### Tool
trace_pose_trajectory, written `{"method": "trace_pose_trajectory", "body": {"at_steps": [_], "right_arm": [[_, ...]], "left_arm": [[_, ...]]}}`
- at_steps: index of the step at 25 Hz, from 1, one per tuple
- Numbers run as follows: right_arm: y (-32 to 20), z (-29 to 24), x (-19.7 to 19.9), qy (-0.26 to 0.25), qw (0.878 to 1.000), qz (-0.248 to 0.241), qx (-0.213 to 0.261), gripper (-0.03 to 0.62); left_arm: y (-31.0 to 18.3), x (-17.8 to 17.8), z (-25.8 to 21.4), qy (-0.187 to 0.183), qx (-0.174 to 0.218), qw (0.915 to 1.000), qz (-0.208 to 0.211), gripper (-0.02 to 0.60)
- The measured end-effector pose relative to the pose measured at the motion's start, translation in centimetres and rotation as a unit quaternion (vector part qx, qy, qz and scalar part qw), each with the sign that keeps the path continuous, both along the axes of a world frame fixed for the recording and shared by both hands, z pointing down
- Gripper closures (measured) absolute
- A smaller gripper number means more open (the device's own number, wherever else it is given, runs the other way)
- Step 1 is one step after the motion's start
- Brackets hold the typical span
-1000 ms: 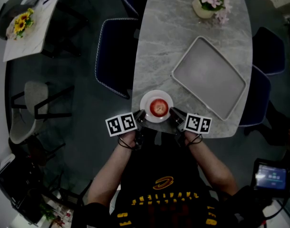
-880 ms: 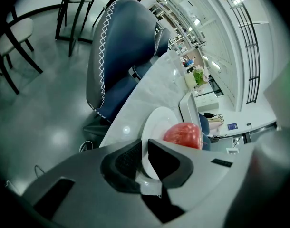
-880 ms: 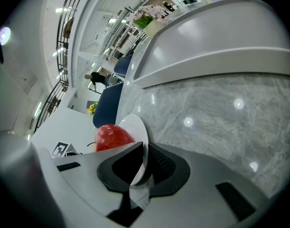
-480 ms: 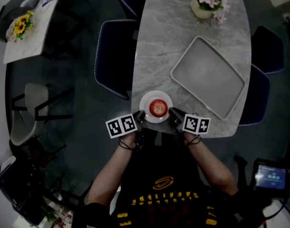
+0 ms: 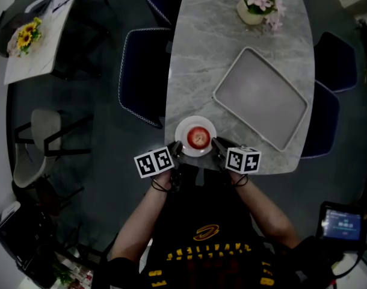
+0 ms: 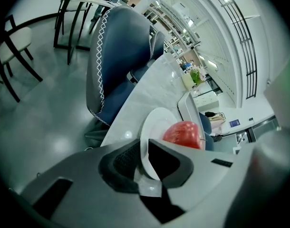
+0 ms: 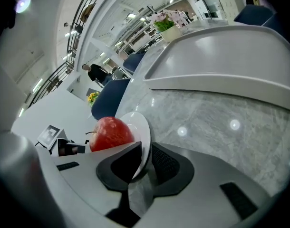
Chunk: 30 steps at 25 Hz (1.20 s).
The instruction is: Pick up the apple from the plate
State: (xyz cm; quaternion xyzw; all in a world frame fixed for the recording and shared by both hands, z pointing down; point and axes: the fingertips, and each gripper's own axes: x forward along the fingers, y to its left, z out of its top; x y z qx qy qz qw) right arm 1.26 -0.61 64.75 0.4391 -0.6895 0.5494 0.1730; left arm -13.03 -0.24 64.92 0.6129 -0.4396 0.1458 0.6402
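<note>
A red apple [image 5: 198,136] lies on a small white plate [image 5: 185,125] at the near end of the marble table [image 5: 231,41]. My left gripper [image 5: 177,149] is shut on the plate's left rim and my right gripper [image 5: 217,144] on its right rim. In the left gripper view the plate's rim [image 6: 149,132] runs between the jaws of the left gripper [image 6: 143,164], with the apple [image 6: 183,133] just beyond. In the right gripper view the plate's rim [image 7: 144,132] sits clamped in the right gripper [image 7: 144,164], and the apple [image 7: 111,133] lies left of it.
A large grey tray [image 5: 260,98] lies on the table beyond the plate, to its right. A pot of pink flowers [image 5: 255,6] stands at the far end. Dark blue chairs [image 5: 141,74] flank the table. The table's near edge is right under the grippers.
The right gripper has rolled a little, so its marker cube now shows a second face. Both grippers keep their hold on the plate's rim, and the apple has not shifted on the plate.
</note>
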Motion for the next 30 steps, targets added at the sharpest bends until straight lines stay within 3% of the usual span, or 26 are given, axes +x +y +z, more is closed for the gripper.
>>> {"method": "trace_pose_trajectory", "body": {"at_steps": [10, 14, 18, 20, 25, 30], "right_arm": [[-0.8, -0.5, 2.1, 0.025, 0.999, 0.010, 0.023, 0.536], [-2.4, -2.7, 3.5, 0.044, 0.996, 0.029, 0.079, 0.536], [-4.4, -6.9, 3.1, 0.046, 0.986, 0.014, 0.158, 0.537], [-4.9, -9.3, 2.3, 0.037, 0.981, -0.002, 0.193, 0.588], [-5.2, -14.7, 0.5, 0.031, 0.965, -0.032, 0.257, 0.588], [-5.7, -19.8, -0.7, 0.035, 0.951, -0.044, 0.305, 0.588]], "left_arm": [[-1.0, -0.8, -1.0, -0.054, 0.058, 0.9958, 0.047, 0.528], [-2.1, -1.4, -3.1, -0.076, 0.109, 0.9903, 0.040, 0.528], [-3.4, -1.0, -6.3, -0.091, 0.176, 0.9781, 0.064, 0.528], [-3.7, -0.6, -8.2, -0.083, 0.200, 0.9737, 0.071, 0.529], [-4.7, 0.6, -13.7, -0.040, 0.256, 0.9637, 0.067, 0.580], [-5.1, 2.0, -19.7, 0.001, 0.320, 0.9446, 0.074, 0.580]]}}
